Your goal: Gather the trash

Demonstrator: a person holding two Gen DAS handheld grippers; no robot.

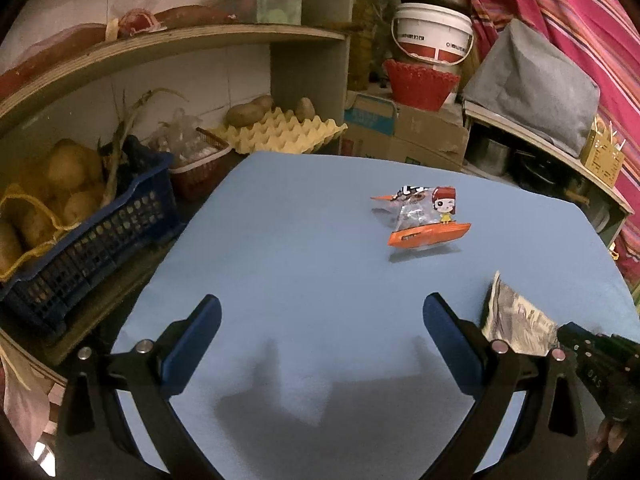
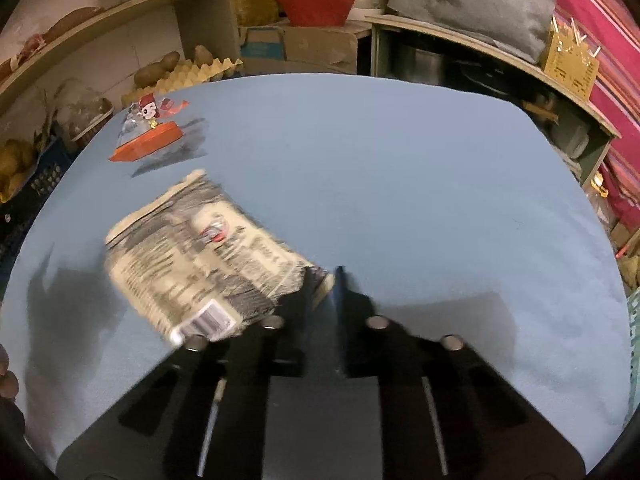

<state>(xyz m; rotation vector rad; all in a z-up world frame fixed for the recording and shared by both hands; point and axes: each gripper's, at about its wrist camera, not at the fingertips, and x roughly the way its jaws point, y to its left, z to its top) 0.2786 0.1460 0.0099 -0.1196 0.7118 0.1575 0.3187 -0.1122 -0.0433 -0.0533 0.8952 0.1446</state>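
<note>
An orange and clear snack wrapper (image 1: 424, 220) with a cartoon girl lies crumpled on the blue table (image 1: 300, 264); it also shows in the right wrist view (image 2: 150, 134) at the far left. My left gripper (image 1: 322, 316) is open and empty, low over the table, short of the wrapper. My right gripper (image 2: 326, 280) is shut on the corner of a beige and black printed wrapper (image 2: 200, 256) with a barcode, held above the table. That wrapper (image 1: 516, 320) shows in the left wrist view at the right, with the right gripper behind it.
A blue crate of potatoes (image 1: 80, 216) and a red basket (image 1: 200, 164) stand left of the table. A yellow egg tray (image 1: 276, 132) with potatoes, cardboard boxes (image 1: 404, 132) and a red bowl (image 1: 420, 84) lie behind. Shelves with pots (image 2: 480, 68) stand at the right.
</note>
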